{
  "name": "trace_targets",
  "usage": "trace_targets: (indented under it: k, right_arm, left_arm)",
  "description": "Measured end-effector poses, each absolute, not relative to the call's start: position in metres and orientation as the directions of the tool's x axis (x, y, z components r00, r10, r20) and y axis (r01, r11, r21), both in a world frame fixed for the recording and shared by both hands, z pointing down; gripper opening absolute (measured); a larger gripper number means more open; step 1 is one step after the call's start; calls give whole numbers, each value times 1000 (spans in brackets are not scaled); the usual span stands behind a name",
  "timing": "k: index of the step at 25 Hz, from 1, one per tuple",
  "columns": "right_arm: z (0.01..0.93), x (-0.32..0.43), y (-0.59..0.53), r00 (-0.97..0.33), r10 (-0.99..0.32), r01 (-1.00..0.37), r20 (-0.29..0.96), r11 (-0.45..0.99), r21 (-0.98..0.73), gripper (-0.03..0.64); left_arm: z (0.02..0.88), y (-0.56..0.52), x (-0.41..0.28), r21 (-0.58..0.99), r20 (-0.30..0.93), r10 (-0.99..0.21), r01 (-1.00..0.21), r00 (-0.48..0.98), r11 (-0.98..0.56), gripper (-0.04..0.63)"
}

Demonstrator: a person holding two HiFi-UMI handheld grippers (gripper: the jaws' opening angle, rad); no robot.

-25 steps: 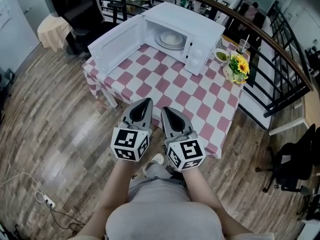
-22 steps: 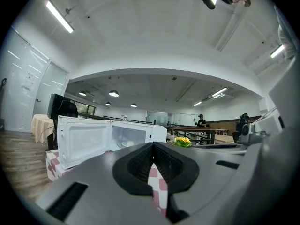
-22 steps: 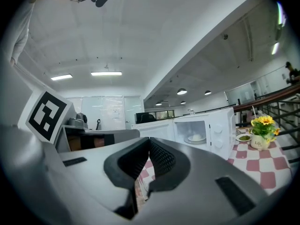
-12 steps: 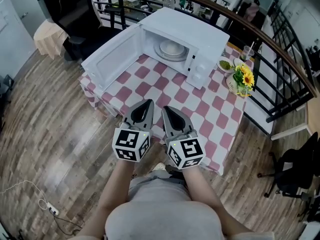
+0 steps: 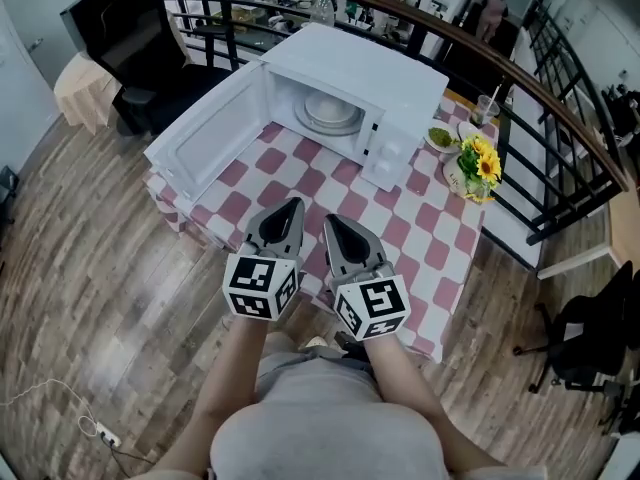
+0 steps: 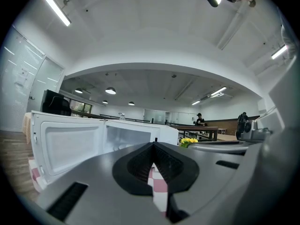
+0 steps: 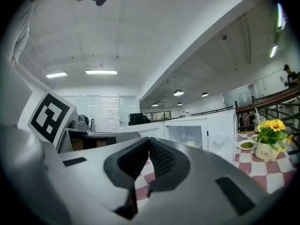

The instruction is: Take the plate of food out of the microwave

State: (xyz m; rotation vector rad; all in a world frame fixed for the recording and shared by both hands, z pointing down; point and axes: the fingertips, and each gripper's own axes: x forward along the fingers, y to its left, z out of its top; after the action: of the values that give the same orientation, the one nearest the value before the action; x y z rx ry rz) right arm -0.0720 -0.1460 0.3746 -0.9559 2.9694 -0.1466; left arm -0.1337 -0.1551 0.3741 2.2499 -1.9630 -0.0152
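At the left of the head view, the white microwave door (image 5: 205, 133) hangs wide open. My left gripper (image 5: 296, 204) is low in the middle of the frame, by the near edge of the pink and white checked table (image 5: 420, 208). Its jaws are pressed together with nothing between them. Above it, in the upper middle, sits the white box microwave (image 5: 385, 73). The white plate of food (image 5: 330, 111) is inside it, with a pale round heap on top. My right gripper (image 5: 329, 219) is just beside the left one. Its jaws are pressed together too, and it holds nothing.

I think the step now is getting to the plate, which is well apart from both grippers. To do it well, I should spread both pairs of jaws before I reach the opening. I should go in level, one gripper on each side, and pinch the rim. I should stay off the open door. Then I should pull the plate out flat so the food does not slide.

I count two grippers, one microwave, one door and one plate inside. At the right of the table I see one small dish of green food (image 5: 440, 138), one pot of yellow flowers (image 5: 477, 158) and one clear cup with a straw (image 5: 487, 103).
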Motion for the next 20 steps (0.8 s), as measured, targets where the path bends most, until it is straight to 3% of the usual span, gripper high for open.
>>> trace_targets:
  k: [20]
  right_arm:
    - [381,-82,-197,-755,-655,-652,7,751,-104,26]
  left_arm:
    - [387,-208,-141,143,113,-964,-964,242,-225,2]
